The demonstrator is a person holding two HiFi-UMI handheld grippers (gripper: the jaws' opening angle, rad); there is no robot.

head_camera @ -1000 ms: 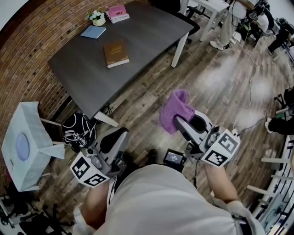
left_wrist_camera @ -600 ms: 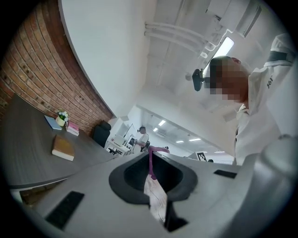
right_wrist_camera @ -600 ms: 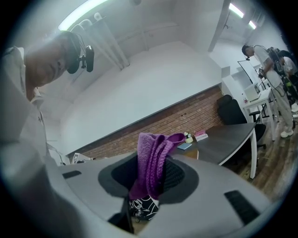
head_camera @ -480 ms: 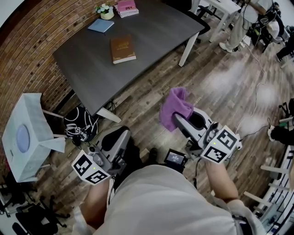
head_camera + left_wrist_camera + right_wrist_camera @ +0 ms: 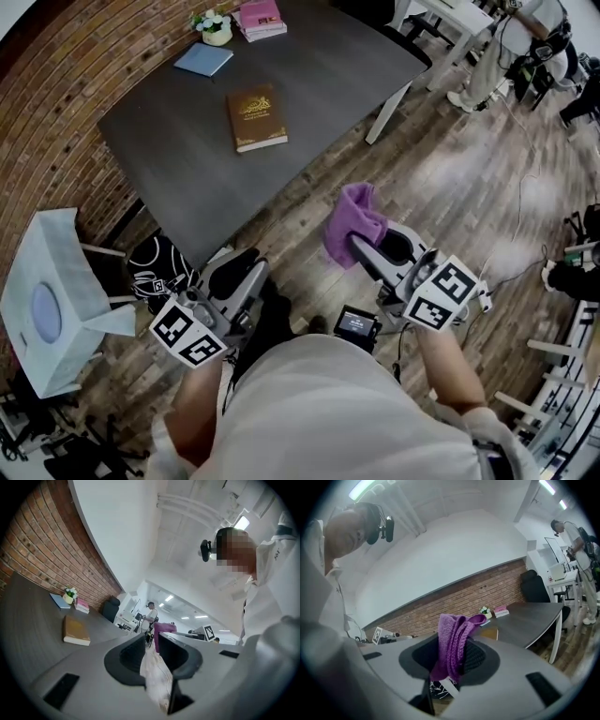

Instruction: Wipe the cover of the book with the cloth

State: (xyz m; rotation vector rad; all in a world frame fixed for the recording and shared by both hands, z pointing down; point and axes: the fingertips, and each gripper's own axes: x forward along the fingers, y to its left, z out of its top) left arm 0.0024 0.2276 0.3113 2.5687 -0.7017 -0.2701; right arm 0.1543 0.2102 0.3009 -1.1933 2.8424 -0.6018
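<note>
On table (image 5: 169, 150), book (image 5: 256, 117), notebook (image 5: 203, 59); right claw (image 5: 359, 249) tight on cloth (image 5: 352, 220), left claw (image 5: 246, 268) opening empty.

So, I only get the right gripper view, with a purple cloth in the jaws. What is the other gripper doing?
Observer: The left gripper holds nothing; its own view shows its jaws opening.
Operator: And the book? The cloth mostly blocks it for me.
Observer: The head view shows the brown book lying closed and flat on the dark table, with nothing touching it.
Operator: Is the cloth close to it?
Observer: No. The purple cloth, clamped in the right gripper, hangs over the wooden floor, short of the table's edge.
</note>
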